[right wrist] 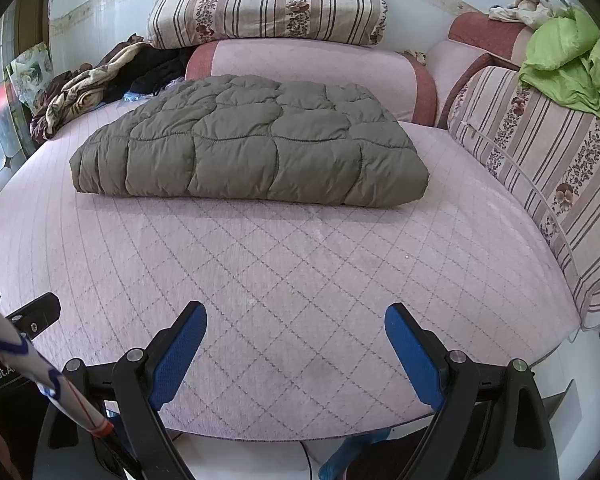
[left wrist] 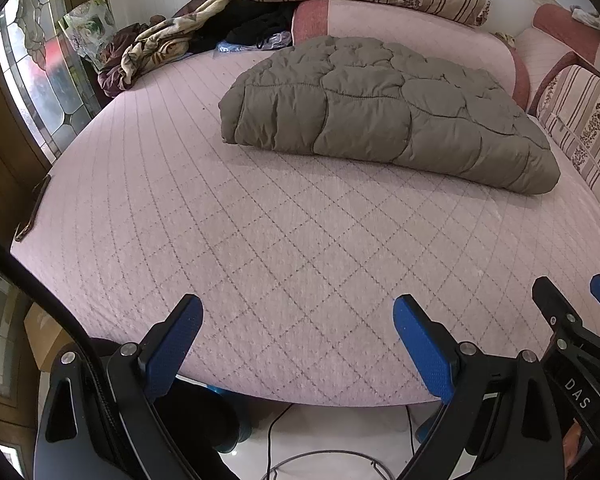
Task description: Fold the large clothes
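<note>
Left tongs (left wrist: 298,344) and right tongs (right wrist: 296,350) both hang spread wide and empty, near the bed's (right wrist: 300,280) front edge, well back from the folded puffy coat (right wrist: 248,140), which might puff open if bumped.

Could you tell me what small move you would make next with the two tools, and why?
Probably ease both forward toward the near edge of the padded olive garment. It already lies as a compact folded bundle mid-bed, while the left tool and right tool are open, empty and back at the bed's front edge, apart from it.
</note>
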Tool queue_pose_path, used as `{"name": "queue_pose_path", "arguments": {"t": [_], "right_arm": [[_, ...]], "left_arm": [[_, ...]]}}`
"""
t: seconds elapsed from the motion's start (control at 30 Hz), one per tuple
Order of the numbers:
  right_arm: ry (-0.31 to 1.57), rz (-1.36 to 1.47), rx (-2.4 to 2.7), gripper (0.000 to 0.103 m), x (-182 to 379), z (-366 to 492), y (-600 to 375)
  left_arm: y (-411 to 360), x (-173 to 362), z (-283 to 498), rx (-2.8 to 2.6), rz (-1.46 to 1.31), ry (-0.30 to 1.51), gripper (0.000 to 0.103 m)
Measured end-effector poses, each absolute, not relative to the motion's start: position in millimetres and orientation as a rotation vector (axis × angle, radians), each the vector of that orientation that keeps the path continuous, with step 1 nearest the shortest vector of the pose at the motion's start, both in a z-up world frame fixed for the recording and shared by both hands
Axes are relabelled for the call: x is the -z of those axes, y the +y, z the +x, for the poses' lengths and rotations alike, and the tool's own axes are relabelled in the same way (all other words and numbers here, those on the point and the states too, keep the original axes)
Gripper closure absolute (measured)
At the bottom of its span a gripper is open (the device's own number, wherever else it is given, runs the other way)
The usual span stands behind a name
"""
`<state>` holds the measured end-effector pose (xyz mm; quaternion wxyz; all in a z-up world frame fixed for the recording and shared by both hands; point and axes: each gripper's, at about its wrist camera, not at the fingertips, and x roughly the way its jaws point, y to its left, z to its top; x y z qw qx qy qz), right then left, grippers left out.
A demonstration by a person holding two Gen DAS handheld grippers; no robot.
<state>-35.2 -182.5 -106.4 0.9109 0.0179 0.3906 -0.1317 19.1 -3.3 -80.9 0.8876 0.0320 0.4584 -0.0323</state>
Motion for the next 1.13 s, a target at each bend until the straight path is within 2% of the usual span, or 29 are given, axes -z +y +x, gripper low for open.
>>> {"name": "queue_pose_path", "arguments": {"t": [1.13], "right_arm": [[0.817,0.024,0.270,0.010,111.3,-30.2,-177.7]], "left_arm": [[-5.2,91.0,24.6,0.093,0.060,0.988,0.008]]}}
